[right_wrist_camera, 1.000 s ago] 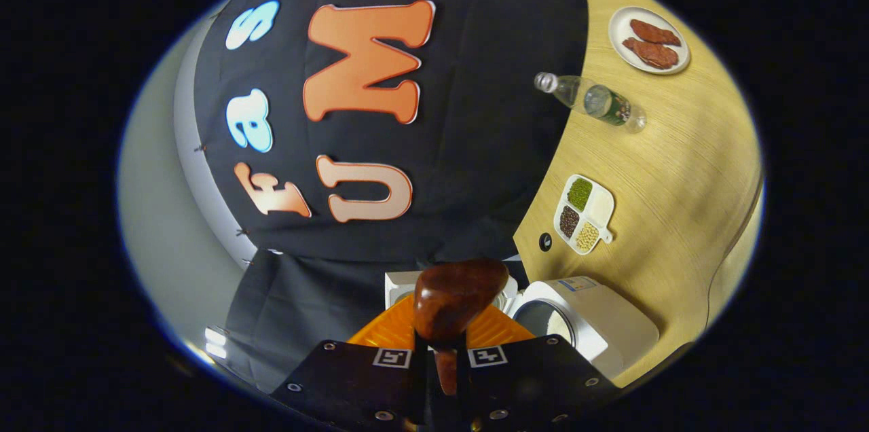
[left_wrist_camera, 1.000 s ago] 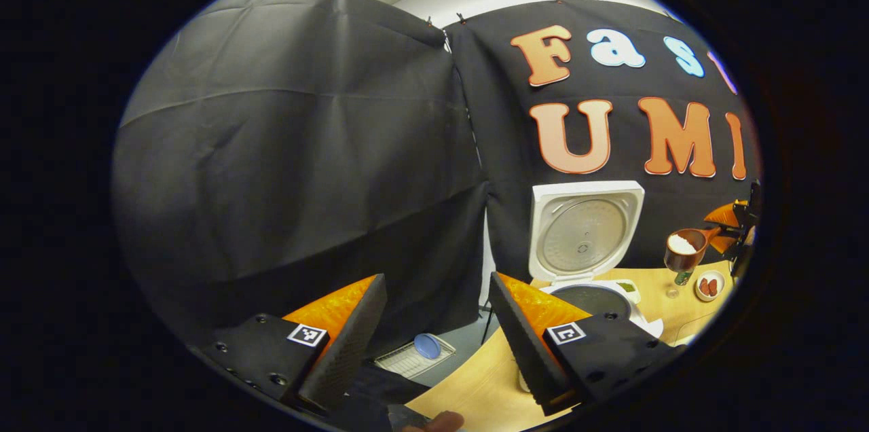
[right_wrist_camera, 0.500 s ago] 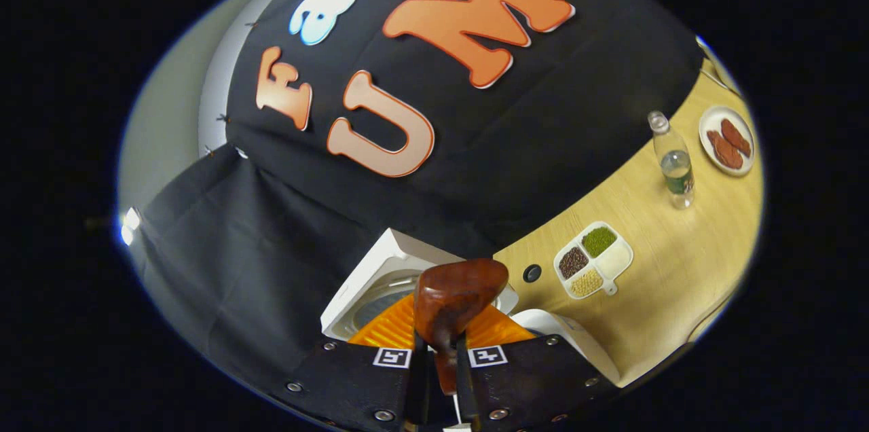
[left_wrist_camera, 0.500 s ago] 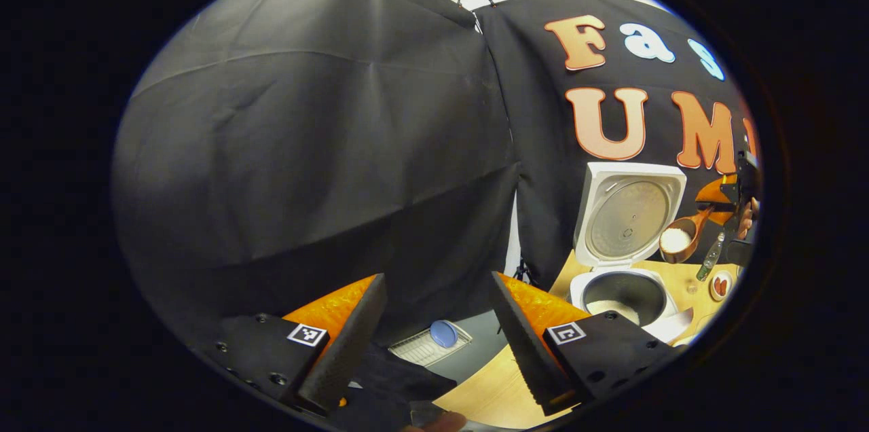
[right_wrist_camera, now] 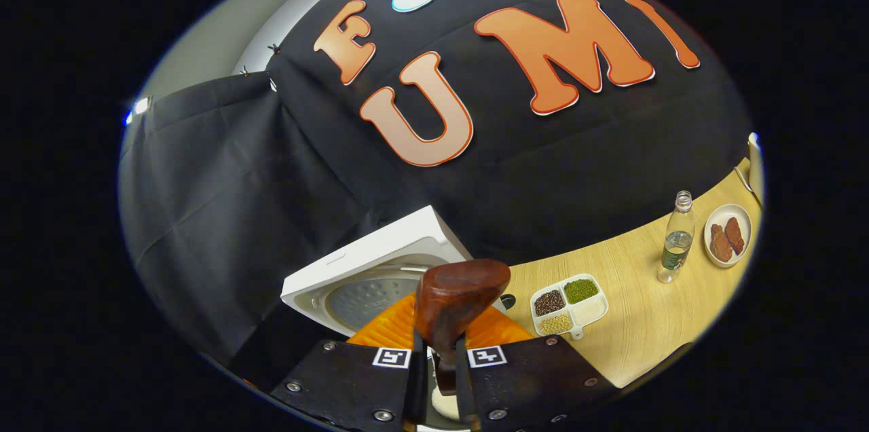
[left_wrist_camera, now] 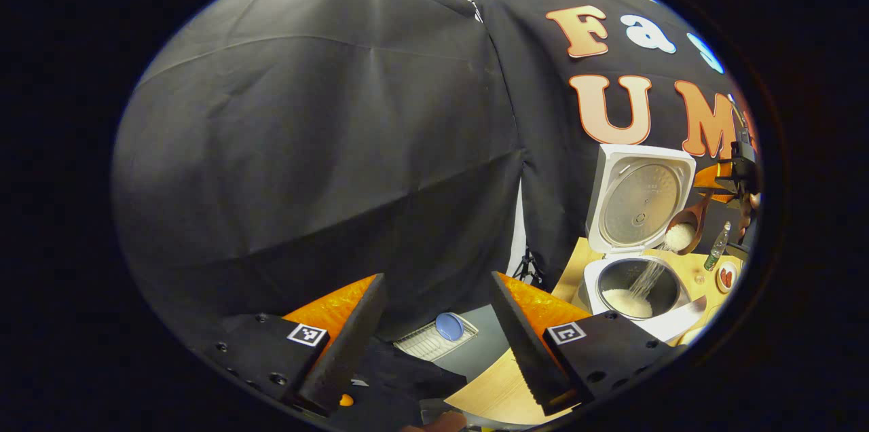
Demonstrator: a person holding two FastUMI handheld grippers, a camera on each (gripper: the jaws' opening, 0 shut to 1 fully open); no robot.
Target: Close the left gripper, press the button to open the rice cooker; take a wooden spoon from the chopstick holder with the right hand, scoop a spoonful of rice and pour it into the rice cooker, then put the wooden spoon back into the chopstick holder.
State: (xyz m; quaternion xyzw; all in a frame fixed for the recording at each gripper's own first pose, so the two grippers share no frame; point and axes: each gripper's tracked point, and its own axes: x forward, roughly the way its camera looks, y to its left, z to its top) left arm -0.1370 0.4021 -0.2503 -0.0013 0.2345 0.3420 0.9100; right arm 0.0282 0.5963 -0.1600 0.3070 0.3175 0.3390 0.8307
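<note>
Now your wooden spoon [left_wrist_camera: 687, 225] has tipped down, and rice [left_wrist_camera: 628, 301] streams from it into the rice cooker [left_wrist_camera: 635, 282]. Your right gripper [right_wrist_camera: 438, 357] has its fingers clamped tight on the spoon's handle. Your left gripper [left_wrist_camera: 434, 337] has its fingers spread wide with nothing between them. Farther off, the cooker's lid [left_wrist_camera: 641, 198] stands up. A tray of beans [right_wrist_camera: 569, 304], a bottle [right_wrist_camera: 675, 238] and a plate [right_wrist_camera: 728, 235] sit on the tabletop [right_wrist_camera: 638, 323].
</note>
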